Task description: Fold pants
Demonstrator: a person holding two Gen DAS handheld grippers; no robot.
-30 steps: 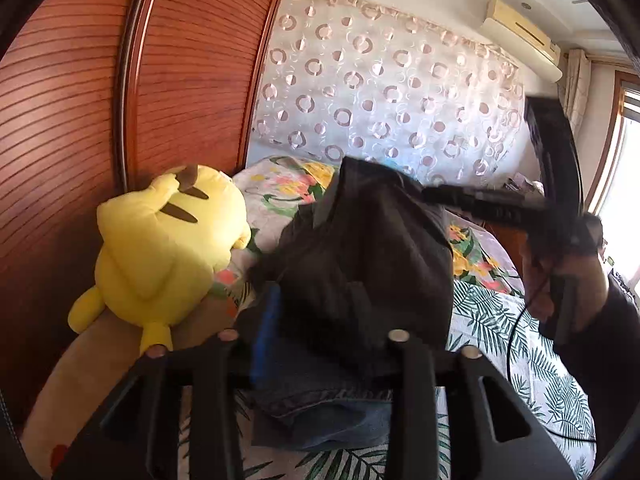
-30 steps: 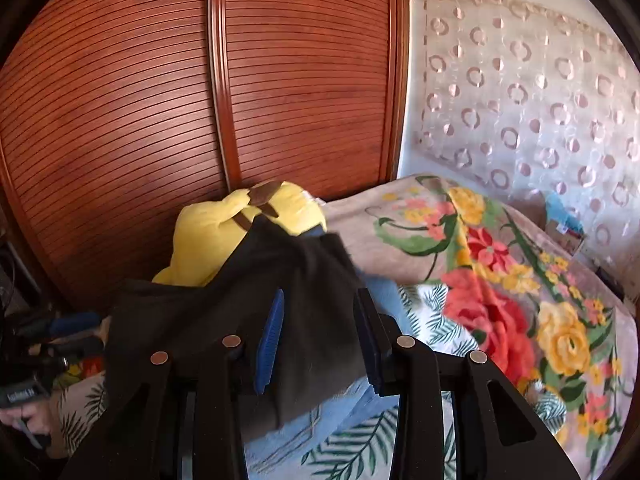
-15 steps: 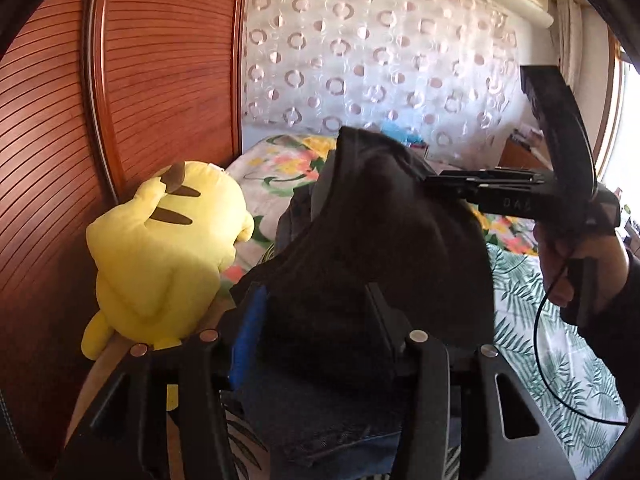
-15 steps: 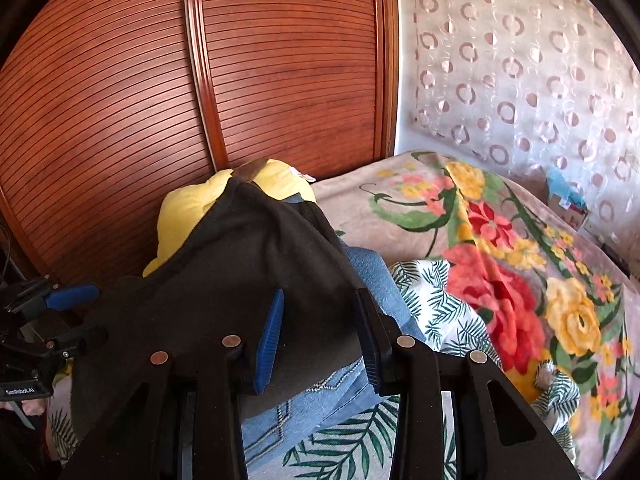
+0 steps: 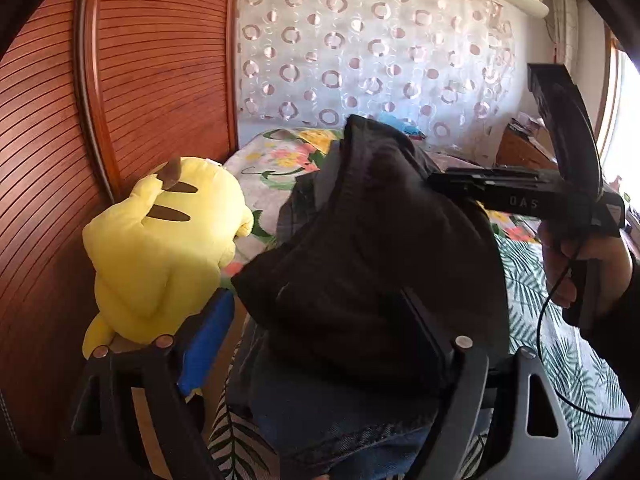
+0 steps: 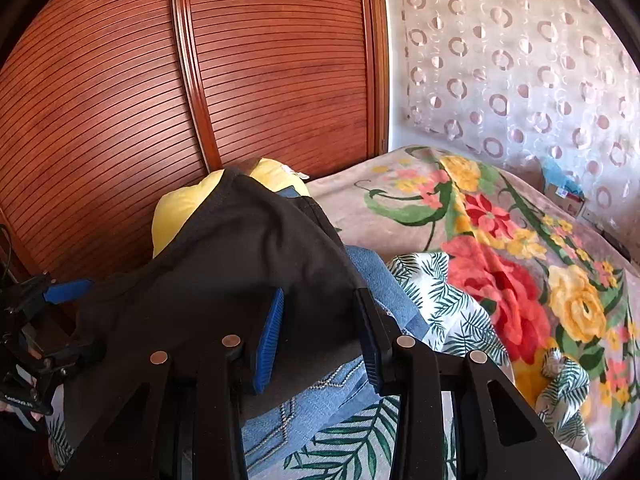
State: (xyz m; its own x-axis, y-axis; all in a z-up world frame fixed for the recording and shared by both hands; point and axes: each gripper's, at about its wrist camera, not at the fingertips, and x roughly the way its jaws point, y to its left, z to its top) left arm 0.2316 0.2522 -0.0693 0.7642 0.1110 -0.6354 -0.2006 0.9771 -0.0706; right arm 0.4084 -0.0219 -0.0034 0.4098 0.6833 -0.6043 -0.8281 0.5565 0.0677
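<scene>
Pants (image 5: 372,256), dark on the upper side and blue denim beneath, sit in a humped bundle on the bed (image 6: 460,320), next to a yellow plush toy (image 5: 160,248) by the wooden wardrobe doors (image 6: 260,80). From where I stand the top layer looks already brought over the denim, so at least one fold seems made, but the cloth stands up in a peak rather than lying flat.

On the left side, the left gripper (image 5: 320,344) has just been opening; its jaws now stand wide, the blue pad clear of the fabric on one side, though the bundle sits between them. Across from it, the right gripper (image 6: 318,340) is partly closed with dark cloth and denim between its pads, apparently pinching that edge.

What remains, I'd judge, is letting go on the right, pressing the hump down, and perhaps another fold.
</scene>
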